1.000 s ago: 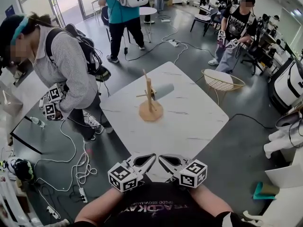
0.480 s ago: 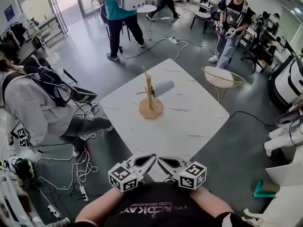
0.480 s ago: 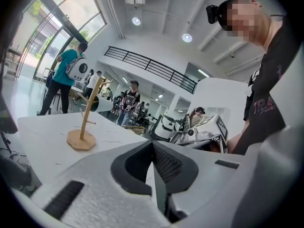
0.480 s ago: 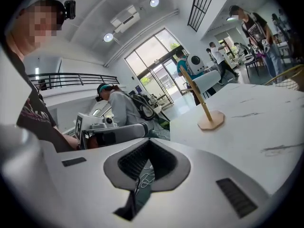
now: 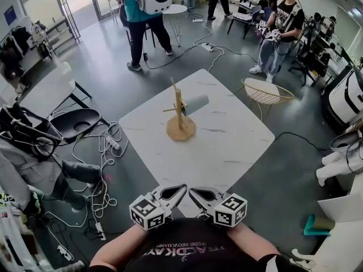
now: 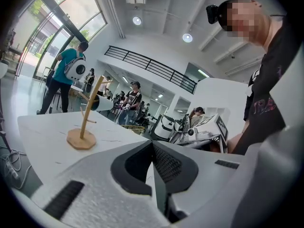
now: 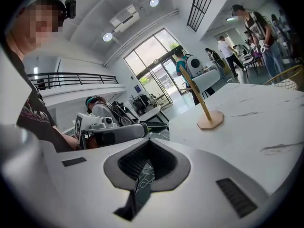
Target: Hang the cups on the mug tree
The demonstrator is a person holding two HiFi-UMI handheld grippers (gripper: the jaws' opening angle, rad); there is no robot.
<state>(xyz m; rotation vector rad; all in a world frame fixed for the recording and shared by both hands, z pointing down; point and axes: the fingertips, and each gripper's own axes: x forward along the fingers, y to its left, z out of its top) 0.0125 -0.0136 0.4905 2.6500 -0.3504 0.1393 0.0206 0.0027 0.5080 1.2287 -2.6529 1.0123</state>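
Note:
A wooden mug tree point(image 5: 180, 119) stands at the middle of the white marble table point(image 5: 227, 146). One pale grey cup point(image 5: 195, 104) hangs on its right peg. Both grippers rest side by side at the table's near edge, in front of my body, well short of the tree. My left gripper point(image 5: 182, 188) is shut with nothing in it, and so is my right gripper point(image 5: 192, 190). The left gripper view shows its closed jaws point(image 6: 153, 144) with the mug tree point(image 6: 88, 118) and cup point(image 6: 97, 102) far off at the left. In the right gripper view the mug tree point(image 7: 203, 101) stands beyond the closed right gripper point(image 7: 149, 142).
A person point(image 5: 34, 157) bends low on the floor at the left, beside a black round table point(image 5: 79, 126) and loose cables point(image 5: 99, 197). A yellow wire chair point(image 5: 266, 98) stands beyond the table's right corner. Other people stand at the back of the room.
The person at the left has bent down and moved toward the lower left. Both grippers, the mug tree and the cup have stayed where they were.

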